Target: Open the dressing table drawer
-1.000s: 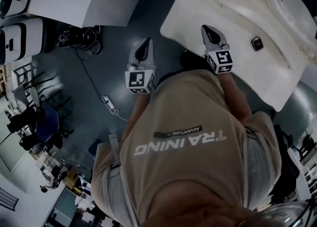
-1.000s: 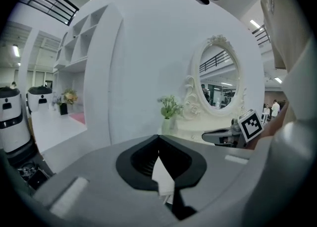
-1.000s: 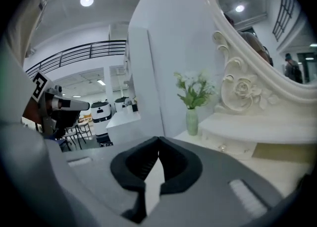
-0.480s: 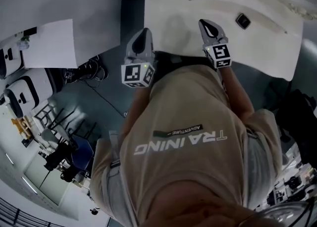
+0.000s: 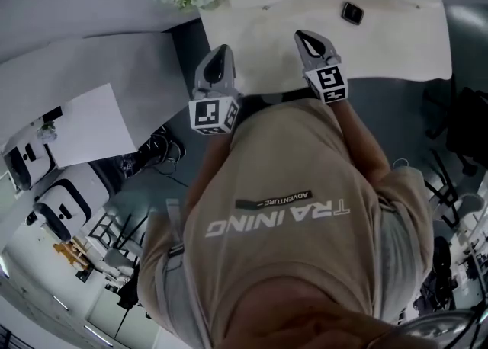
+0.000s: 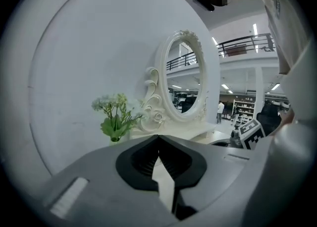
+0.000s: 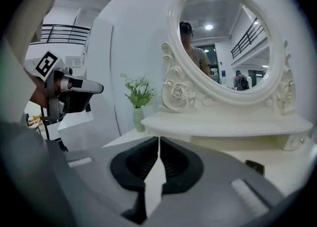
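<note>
Dressing table (image 5: 259, 35) — just ahead of fingers (image 5: 313, 46)

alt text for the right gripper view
The right gripper, jaws shut on nothing, points at a white dressing table with an ornate oval mirror. A vase of flowers stands on the table's left end, and the left gripper shows far left.

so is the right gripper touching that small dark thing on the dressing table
Apart. The head view shows a bare strip of the dressing table between the right gripper and the small dark object.
</note>
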### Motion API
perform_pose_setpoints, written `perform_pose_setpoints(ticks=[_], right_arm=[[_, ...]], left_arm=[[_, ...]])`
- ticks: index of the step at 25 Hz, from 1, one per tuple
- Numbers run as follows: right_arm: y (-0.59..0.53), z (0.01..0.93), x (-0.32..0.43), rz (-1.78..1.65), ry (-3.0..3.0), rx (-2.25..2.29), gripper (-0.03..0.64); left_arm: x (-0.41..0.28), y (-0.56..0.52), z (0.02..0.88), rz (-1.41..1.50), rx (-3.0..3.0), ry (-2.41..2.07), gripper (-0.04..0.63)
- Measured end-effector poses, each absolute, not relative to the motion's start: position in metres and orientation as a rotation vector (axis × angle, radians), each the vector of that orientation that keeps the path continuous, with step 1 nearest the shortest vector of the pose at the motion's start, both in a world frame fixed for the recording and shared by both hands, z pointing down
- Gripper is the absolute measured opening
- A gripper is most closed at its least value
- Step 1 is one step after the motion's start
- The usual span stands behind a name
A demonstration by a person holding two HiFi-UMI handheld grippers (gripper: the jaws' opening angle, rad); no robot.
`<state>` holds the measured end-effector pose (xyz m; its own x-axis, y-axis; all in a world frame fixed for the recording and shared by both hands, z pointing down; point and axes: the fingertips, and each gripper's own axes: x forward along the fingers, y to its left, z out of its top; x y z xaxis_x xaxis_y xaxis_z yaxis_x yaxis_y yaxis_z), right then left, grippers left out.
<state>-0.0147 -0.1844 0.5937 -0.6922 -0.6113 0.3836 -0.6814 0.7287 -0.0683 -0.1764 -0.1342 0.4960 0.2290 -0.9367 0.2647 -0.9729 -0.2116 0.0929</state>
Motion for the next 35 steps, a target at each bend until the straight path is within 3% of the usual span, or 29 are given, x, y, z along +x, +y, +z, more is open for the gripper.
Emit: perform_pose_setpoints(ticks=[6,20,31,35], right_arm=[[-0.189,0.591,-0.045,0.307,-2.555,1.107,0.017],[-0.230,0.665,-0.103,0.403,-2.270,1.320,0.147],[-0.265,0.690,-0.115,0.456,-2.200,1.402,0.146],[-0.265,0.689,-0.113,0.475,-2.174,1.428,0.106]], left_arm=[[-0.188,-0.134,0.490,0.228,2.383,-1.658,0.008],[-0.269,-0.123,0.503,0.311,2.456,-1.508,0.008],[-0.305,-0.113,0.517,0.327,2.397,-1.515,0.008],[-0.311,-0.110,0.511,0.288,2.363,-1.544,0.008]])
